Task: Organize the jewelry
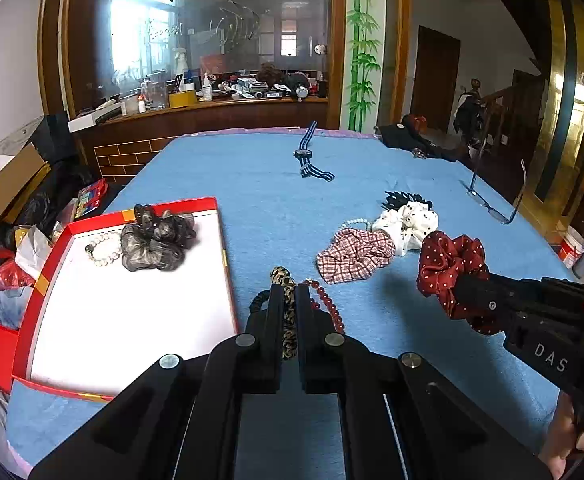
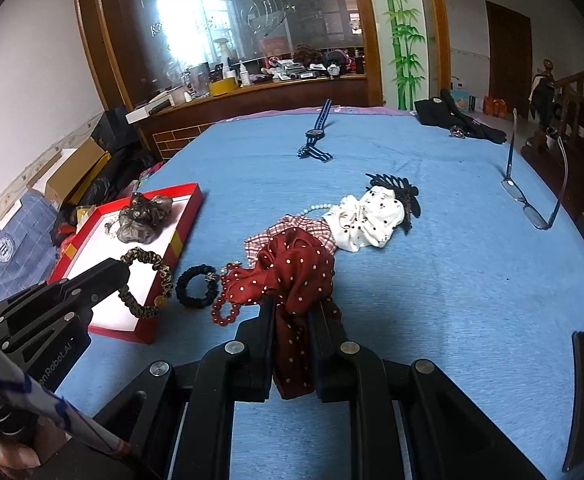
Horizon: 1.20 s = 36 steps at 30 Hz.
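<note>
A glass partition [image 1: 196, 32] glows with window light beside a bamboo-painted pillar [image 1: 362, 44] and dark wooden door [image 1: 436, 76].

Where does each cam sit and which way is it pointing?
Left wrist: sits behind the left tongs, looks forward across the blue table; tongs shut on a leopard hair tie; right tongs at the right edge.
Right wrist: sits behind the right tongs, same heading; shut on a red dotted scrunchie; left tongs lower left.
Shared: red box, watch, glasses, white scrunchie, mirror wall.
</note>
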Available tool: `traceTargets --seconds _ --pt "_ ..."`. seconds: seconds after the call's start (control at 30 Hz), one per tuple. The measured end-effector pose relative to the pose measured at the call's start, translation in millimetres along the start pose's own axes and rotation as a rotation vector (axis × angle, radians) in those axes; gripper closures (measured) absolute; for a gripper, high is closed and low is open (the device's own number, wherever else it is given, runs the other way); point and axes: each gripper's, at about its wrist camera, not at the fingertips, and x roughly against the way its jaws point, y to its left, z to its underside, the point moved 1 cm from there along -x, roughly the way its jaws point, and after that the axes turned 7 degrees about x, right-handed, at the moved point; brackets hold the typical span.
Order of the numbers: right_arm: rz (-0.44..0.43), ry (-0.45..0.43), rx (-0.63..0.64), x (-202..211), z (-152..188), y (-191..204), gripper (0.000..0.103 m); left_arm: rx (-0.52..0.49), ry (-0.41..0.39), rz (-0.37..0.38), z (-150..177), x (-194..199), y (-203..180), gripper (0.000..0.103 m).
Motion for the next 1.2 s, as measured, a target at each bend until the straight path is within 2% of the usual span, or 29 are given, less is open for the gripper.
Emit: traceTargets --seconds 0.4,1.2 --pt "-0.018 0.001 0.05 -1 -9 26 0.087 0.043 -0.024 -0.01 -5 10 22 0.098" --pt "-0.109 0.004 0.176 -13 -40 100 0.086 0.157 -0.06 -0.082 -23 24 90 0.098"
